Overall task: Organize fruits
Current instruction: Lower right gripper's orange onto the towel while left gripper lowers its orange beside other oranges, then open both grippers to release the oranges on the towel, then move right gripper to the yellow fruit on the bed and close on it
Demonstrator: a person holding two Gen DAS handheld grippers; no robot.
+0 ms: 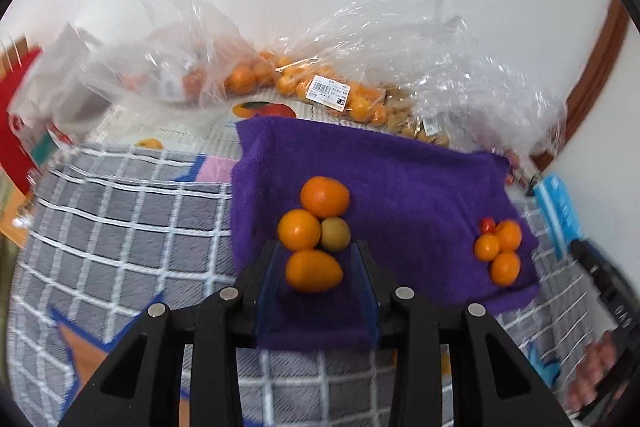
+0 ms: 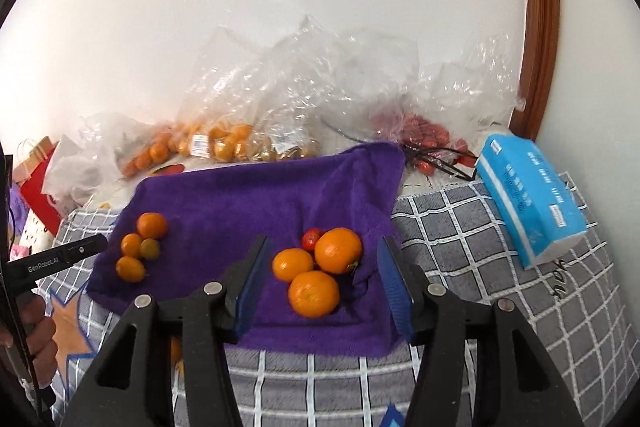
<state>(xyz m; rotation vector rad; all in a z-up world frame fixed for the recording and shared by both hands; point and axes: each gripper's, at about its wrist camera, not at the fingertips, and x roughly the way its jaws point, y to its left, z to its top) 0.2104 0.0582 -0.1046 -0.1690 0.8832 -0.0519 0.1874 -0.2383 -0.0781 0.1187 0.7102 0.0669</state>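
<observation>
A: Where are the fruits?
B: In two clusters on the purple towel [image 1: 420,179]: kumquats [image 1: 314,269] under the left claw [image 1: 316,259], oranges [image 2: 314,293] under the right claw [image 2: 322,259].
A: Gripping anything?
B: No. Left claw's narrow, right's wider, both empty.

Both wrist views – angled down, close, sharing purple towel [image 1: 400,179].

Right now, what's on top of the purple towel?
On the purple towel: one cluster of three orange kumquats with a greenish one, another of three oranges with a small red fruit. Under the towel, only checked blanket at its edges shows.
</observation>
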